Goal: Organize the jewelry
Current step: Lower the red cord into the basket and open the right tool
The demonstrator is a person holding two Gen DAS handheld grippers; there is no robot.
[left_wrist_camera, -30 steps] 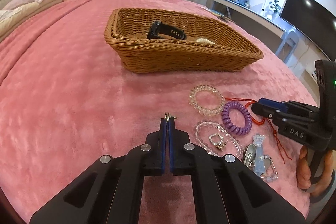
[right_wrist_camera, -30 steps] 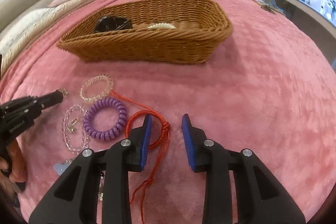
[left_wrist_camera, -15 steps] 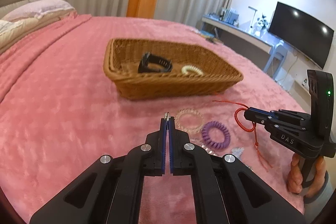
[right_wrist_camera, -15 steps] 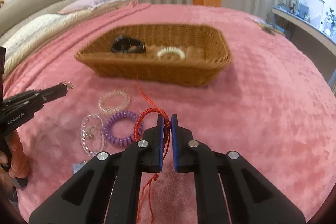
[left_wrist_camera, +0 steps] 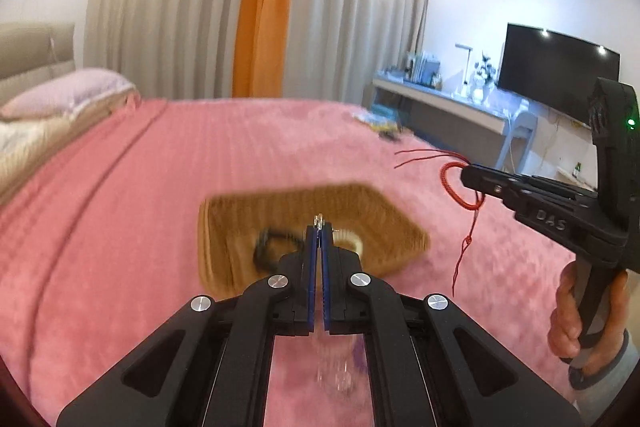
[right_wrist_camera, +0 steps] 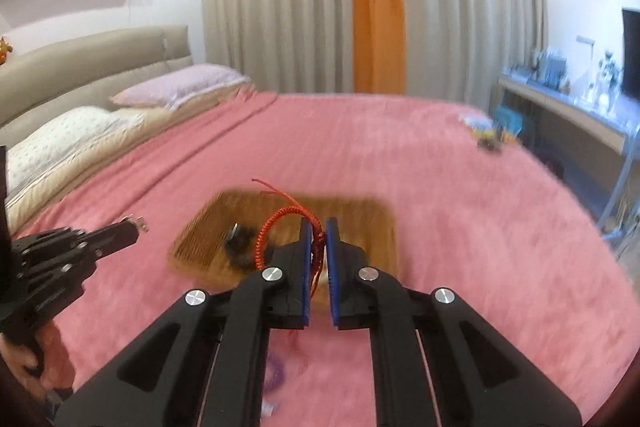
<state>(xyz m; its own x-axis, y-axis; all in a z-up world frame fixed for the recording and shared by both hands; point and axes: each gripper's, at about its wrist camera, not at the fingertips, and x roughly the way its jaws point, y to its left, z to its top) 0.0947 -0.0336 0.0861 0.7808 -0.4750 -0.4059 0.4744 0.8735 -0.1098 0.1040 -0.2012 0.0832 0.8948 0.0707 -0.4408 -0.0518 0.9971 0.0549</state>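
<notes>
We see the red cord bracelet (right_wrist_camera: 280, 227) pinched between the blue pads of our right tool (right_wrist_camera: 319, 231), lifted clear above the pink blanket (right_wrist_camera: 460, 227). Its braided loop arcs up and to the left of the tips, and loose red ends trail both upward and down between the fingers. From the left wrist view the same bracelet (left_wrist_camera: 460, 183) hangs off the tip of that tool, its thin tails dangling free in the air.

Our left tool (left_wrist_camera: 319, 227) is closed tight on a small silver metal piece (left_wrist_camera: 319, 219), which sticks out just past the tips; it is too small for us to say exactly what it is. In the right wrist view that piece (right_wrist_camera: 134, 223) glints at the end of the left tool, well apart from the bracelet.

Below and beyond both tools sits the wicker basket (left_wrist_camera: 384, 211) on the blanket, blurred. Inside it we make out a black watch (left_wrist_camera: 272, 247) and a pale ring-shaped item (left_wrist_camera: 354, 241) beside it. Near the bottom edge, between the arms of the left tool, a clear beaded bracelet (left_wrist_camera: 334, 379) and a bit of purple coil hair tie (left_wrist_camera: 360, 351) lie on the blanket, both blurred.

A hand (left_wrist_camera: 576, 323) grips the right tool's handle. Behind the bed hang beige curtains (right_wrist_camera: 280, 7) with an orange panel.
</notes>
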